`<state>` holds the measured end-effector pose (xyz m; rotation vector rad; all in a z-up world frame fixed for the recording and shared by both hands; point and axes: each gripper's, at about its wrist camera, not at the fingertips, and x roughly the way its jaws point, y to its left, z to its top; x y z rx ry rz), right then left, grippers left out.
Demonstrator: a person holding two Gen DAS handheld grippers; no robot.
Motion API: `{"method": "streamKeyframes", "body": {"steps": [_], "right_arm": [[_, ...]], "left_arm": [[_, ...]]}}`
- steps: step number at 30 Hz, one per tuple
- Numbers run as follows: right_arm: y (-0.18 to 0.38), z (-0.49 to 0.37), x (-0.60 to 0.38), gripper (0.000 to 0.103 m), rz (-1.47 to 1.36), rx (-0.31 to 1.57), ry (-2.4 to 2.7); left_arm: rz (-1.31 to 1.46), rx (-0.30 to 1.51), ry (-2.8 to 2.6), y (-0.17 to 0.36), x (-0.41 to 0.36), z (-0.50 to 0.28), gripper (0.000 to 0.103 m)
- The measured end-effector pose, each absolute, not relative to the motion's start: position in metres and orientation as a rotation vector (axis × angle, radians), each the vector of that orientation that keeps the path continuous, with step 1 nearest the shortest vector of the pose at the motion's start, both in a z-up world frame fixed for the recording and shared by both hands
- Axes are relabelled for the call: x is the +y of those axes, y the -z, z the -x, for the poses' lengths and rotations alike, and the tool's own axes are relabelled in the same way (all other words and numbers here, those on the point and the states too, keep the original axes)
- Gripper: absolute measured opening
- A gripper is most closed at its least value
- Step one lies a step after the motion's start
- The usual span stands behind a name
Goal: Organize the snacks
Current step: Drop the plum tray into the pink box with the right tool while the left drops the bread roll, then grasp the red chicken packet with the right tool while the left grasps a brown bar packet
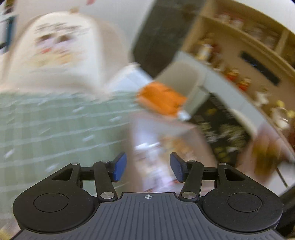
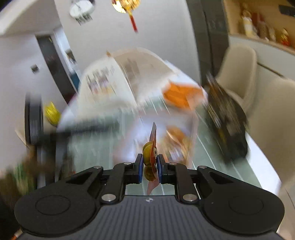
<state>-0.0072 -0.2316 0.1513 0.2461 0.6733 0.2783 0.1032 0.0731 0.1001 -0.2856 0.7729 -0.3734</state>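
Two wrist views, both badly motion-blurred. Left gripper (image 1: 148, 169): blue pads (image 1: 120, 167) apart, nothing between them; a pale snack bag (image 1: 156, 147) lies on the table beyond the gap, not touched. Right gripper (image 2: 149, 167): jaws together, clamped on a thin snack packet (image 2: 152, 147), reddish film w/ a yellow-gold print, held edge-on & upright between the pads.

Only the left view shows the big cream bag (image 1: 55, 53) w/ a cartoon-like print standing on the green checked tablecloth (image 1: 46, 129), plus wooden shelves (image 1: 239, 61) w/ small figurines at right. Only the right view shows a wall clock (image 2: 81, 8), a gold hanging ornament w/ red tassel (image 2: 127, 7), cream chairs (image 2: 237, 73) & a yellow item (image 2: 52, 112) at left.

Both views: orange packet (image 1: 160, 100) (image 2: 182, 96) further back on the table, black bag (image 1: 221, 129) (image 2: 226, 121) w/ yellow print to the right of it.

Writing: dark print on the cream bag & the white bag (image 2: 103, 83) in the right view, too smeared to read. No brand legible.
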Motion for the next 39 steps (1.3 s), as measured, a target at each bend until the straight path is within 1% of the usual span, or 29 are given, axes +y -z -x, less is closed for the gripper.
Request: {"method": "streamKeyframes", "body": {"steps": [1,2,3,4,5,8,10,13,17,19,21,25,27,31,33,38,39], "right_arm": [[-0.157,-0.014,-0.232,0.016,-0.284,0.634,-0.301],[-0.159,-0.032,-0.233,0.024,-0.308,0.621,-0.307],[-0.158,-0.052,-0.233,0.033,-0.317,0.632,-0.296],[-0.153,-0.073,-0.234,0.053,-0.323,0.664,-0.271],[-0.145,-0.089,-0.233,0.057,-0.326,0.704,-0.234],[-0.118,-0.097,-0.229,0.057,-0.305,0.792,-0.215],[-0.099,-0.085,-0.219,0.057,-0.267,0.841,-0.229],[-0.063,-0.059,-0.2,0.057,-0.152,0.919,-0.247],[-0.025,-0.017,-0.173,0.057,-0.02,1.014,-0.291],[-0.017,-0.001,-0.164,0.057,-0.01,1.046,-0.331],[-0.017,0.009,-0.156,0.057,-0.014,1.061,-0.363],[-0.025,0.018,-0.136,0.064,0.004,1.041,-0.41],[-0.029,0.018,-0.125,0.065,0.035,1.02,-0.424],[-0.034,0.019,-0.103,0.072,0.034,1.013,-0.493],[-0.031,0.022,-0.088,0.072,0.026,1.039,-0.553],[-0.018,0.024,-0.033,0.072,0.033,1.065,-0.622],[-0.016,0.025,-0.022,0.074,0.052,1.055,-0.631]], "left_arm": [[0.299,0.781,0.331,-0.094,0.09,-0.098,0.058],[0.309,0.788,0.29,-0.089,0.106,-0.092,0.058],[0.318,0.797,0.239,-0.083,0.128,-0.081,0.058],[0.322,0.803,0.2,-0.077,0.145,-0.071,0.058],[0.325,0.812,0.155,-0.071,0.164,-0.058,0.058],[0.332,0.838,0.042,-0.058,0.207,-0.022,0.058],[0.346,0.858,-0.031,-0.048,0.232,0.005,0.058],[0.388,0.865,-0.087,-0.039,0.25,0.034,0.058],[0.399,0.861,-0.038,-0.035,0.235,0.046,0.058],[0.369,0.874,0.013,-0.035,0.213,0.044,0.061],[0.342,0.894,0.08,-0.033,0.186,0.036,0.06],[0.404,0.941,0.296,-0.031,0.148,0.029,0.058],[0.386,0.902,0.343,-0.043,0.139,0.029,0.058],[0.216,0.796,0.229,-0.066,0.153,0.015,0.057],[0.152,0.779,0.153,-0.069,0.169,0.0,0.056],[0.08,0.85,0.056,-0.053,0.194,-0.037,0.056],[0.078,0.875,0.063,-0.047,0.194,-0.041,0.056]]}}
